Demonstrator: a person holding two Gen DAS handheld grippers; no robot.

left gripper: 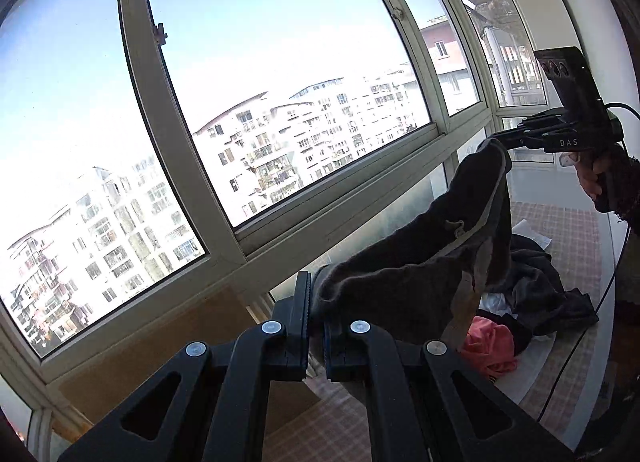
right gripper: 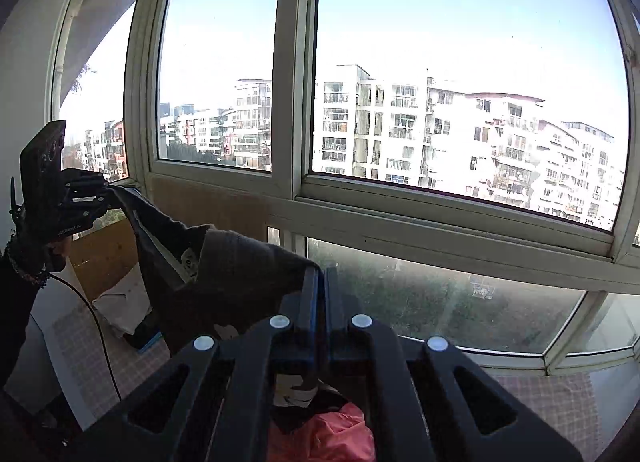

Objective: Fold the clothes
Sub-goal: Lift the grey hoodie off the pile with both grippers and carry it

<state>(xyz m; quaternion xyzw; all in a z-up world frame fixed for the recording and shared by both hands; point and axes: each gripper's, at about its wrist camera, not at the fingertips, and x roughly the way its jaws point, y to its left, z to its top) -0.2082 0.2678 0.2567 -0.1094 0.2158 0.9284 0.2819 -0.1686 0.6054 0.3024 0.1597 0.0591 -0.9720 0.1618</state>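
The dark garment point(left gripper: 420, 262) hung stretched between the two grippers, above the pile of clothes point(left gripper: 516, 302) on the table point(left gripper: 568, 374), probably so it could drop open and be laid flat for folding. The left gripper point(left gripper: 316, 326) was clamped on one end of the garment. The right gripper point(right gripper: 322, 298) pinched the other end, above the pink cloth point(right gripper: 328, 434) in the pile.
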